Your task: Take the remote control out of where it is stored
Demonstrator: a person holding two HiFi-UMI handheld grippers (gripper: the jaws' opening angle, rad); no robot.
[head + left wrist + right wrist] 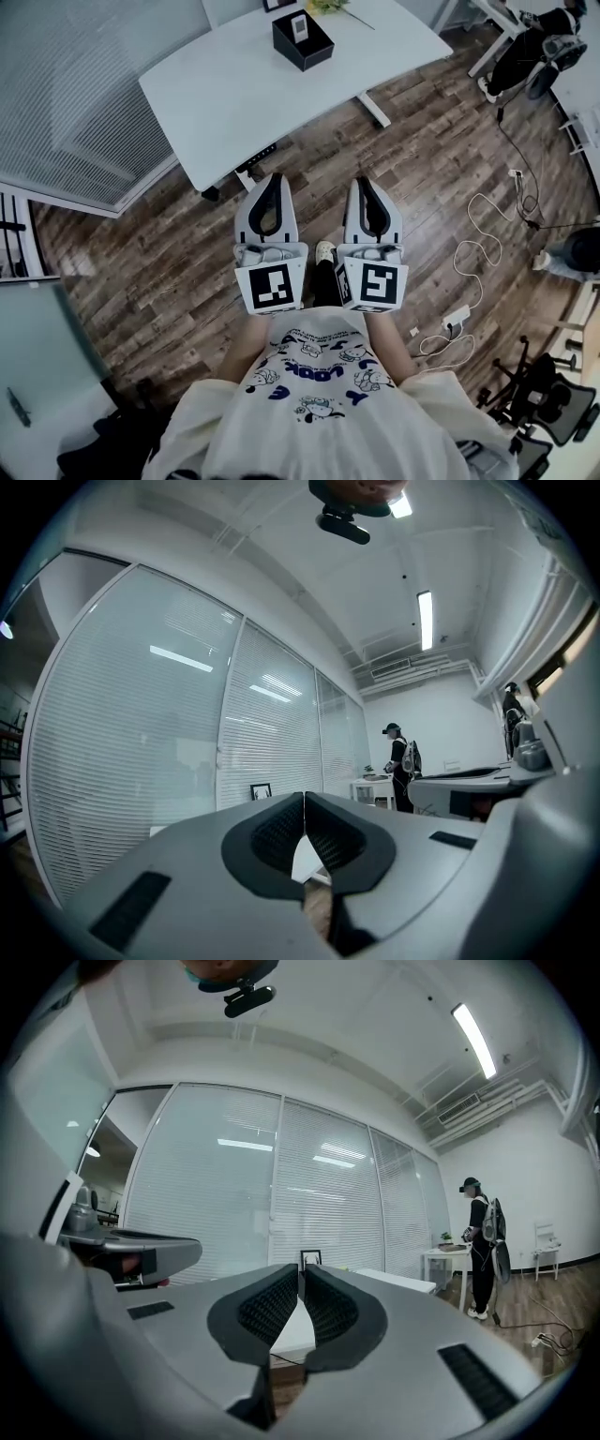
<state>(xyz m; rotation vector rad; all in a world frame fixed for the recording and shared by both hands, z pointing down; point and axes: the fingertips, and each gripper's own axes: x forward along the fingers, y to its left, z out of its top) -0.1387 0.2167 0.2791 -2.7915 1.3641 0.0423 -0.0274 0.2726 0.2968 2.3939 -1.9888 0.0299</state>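
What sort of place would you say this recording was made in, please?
Most likely an office or lab workroom: a white desk stands on a wood-plank floor, blind-covered glass partitions line one side, and a black office chair sits nearby.

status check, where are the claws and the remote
Both shut, empty: left claw, right claw, level over wooden floor. In black open box on white table: white remote control, not yet reached. Nothing seen in the way.
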